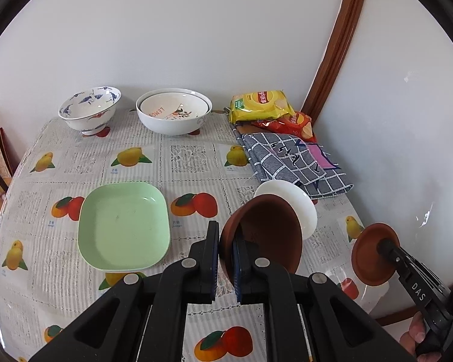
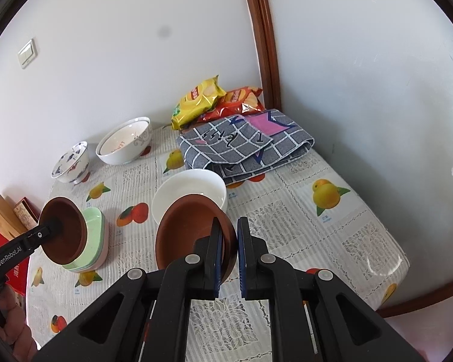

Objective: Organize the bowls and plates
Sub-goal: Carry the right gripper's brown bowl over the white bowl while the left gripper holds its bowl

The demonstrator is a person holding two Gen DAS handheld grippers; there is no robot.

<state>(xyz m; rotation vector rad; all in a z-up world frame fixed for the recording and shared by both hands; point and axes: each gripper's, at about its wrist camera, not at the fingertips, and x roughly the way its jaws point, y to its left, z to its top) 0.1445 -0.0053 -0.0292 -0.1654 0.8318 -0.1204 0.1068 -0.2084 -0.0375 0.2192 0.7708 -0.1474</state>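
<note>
My left gripper (image 1: 225,259) and right gripper (image 2: 228,256) each pinch a brown bowl's rim; tilted, either bowl could slip

Two brown bowls hung tilted above the tabletop, one (image 1: 265,232) at five o'clock, one (image 2: 193,235) at six, each pinched at its rim. A white bowl (image 2: 190,193) stood behind them, green square plates (image 1: 123,226) lay stacked at seven, and blue-patterned (image 1: 89,110) and nested white bowls (image 1: 173,111) stood at eleven and twelve.
</note>
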